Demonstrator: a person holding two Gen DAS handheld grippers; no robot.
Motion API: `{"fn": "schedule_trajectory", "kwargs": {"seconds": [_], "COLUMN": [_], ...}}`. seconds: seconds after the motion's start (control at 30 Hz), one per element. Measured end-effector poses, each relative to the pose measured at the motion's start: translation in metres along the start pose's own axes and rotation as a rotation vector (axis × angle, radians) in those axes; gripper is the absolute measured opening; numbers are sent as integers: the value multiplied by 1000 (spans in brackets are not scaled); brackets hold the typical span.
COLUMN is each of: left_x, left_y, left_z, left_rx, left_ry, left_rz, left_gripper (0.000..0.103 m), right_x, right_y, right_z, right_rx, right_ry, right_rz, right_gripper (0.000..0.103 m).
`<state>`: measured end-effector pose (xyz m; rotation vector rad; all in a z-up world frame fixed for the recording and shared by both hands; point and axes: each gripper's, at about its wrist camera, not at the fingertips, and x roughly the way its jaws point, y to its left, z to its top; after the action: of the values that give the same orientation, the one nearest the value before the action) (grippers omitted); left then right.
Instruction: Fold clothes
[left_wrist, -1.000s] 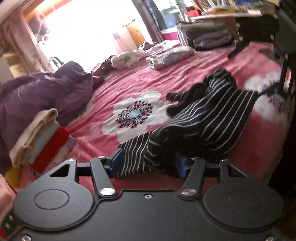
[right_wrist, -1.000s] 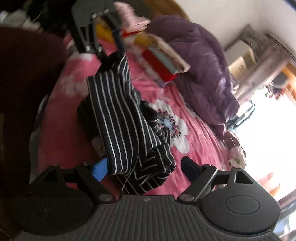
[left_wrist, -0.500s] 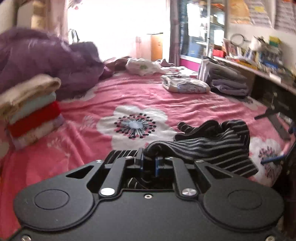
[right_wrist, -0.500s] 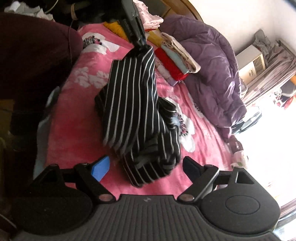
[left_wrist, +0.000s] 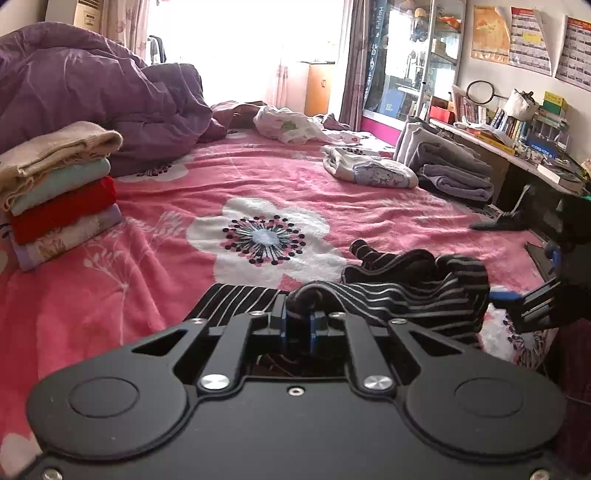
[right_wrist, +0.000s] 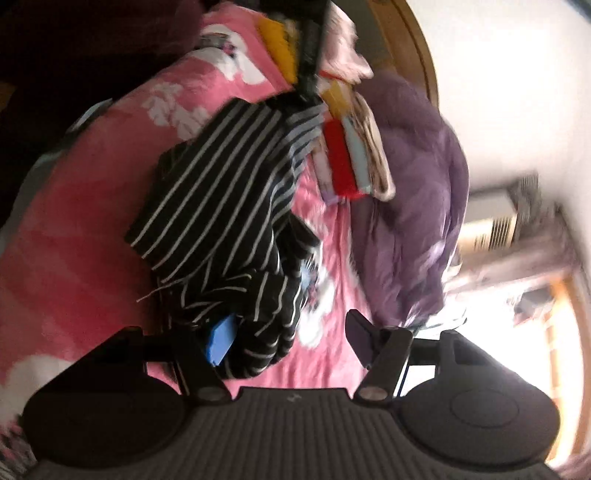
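Note:
A black garment with thin white stripes (left_wrist: 399, 291) lies bunched on the pink flowered bedspread (left_wrist: 192, 192). My left gripper (left_wrist: 297, 325) is shut on a fold of it at the near end. In the right wrist view the same garment (right_wrist: 221, 206) stretches from my left gripper (right_wrist: 306, 88) at the top down to my right gripper (right_wrist: 291, 336). My right gripper is open, and the garment's bunched end lies between its fingers, against the blue-padded left one. My right gripper also shows at the right edge of the left wrist view (left_wrist: 532, 302).
A stack of folded clothes (left_wrist: 55, 192) sits at the left, with a purple duvet (left_wrist: 92, 96) behind it. Loose white clothes (left_wrist: 291, 125), a folded patterned piece (left_wrist: 373, 170) and grey folded items (left_wrist: 447, 170) lie farther back. A cluttered desk (left_wrist: 517, 144) runs along the right.
My left gripper closed on the garment's fold and swung level over the bed. My right gripper, open throughout, moved in around the garment's other bunched end.

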<state>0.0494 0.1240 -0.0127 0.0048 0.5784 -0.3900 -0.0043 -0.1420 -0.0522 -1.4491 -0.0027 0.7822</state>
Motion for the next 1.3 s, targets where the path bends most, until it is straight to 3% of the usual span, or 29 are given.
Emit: {"fn": "schedule_trajectory", "kwargs": {"seconds": [0.07,0.2,0.33,0.4,0.47,0.6,0.73,0.9,1.07,1.3], "left_x": [-1,-2,-3,-4,-4,-7,-7,-4,1,24], "left_y": [-2,-5,-8,-7,-7,-9,-11,-17,-21,-17], "left_z": [2,5,9,11,13,17,25,40,62,119], "left_rx": [3,8,11,-1,-10,0,3,32,69,122], "left_ry": [-2,-5,-8,0,9,15,17,15,12,-7], "left_rz": [-7,-22,-35,-36,-34,-27,-31,-45,-45,-27], "left_gripper": [9,9,9,9,9,9,9,9,9,9], "right_x": [2,7,10,8,4,-19,-44,-56,-55,-41], "right_y": [4,8,14,13,2,-41,-86,-108,-119,-151], "right_z": [3,11,19,22,21,4,-34,-83,-121,-150], "right_rx": [-57,-95,-118,-86,22,390,819,1173,1379,1460], "right_ry": [-22,-45,-62,-63,-69,-111,-154,-168,-193,-182], "right_rz": [10,71,131,167,191,154,121,113,111,82], "right_gripper": [63,47,42,29,26,23,22,21,20,20]}}
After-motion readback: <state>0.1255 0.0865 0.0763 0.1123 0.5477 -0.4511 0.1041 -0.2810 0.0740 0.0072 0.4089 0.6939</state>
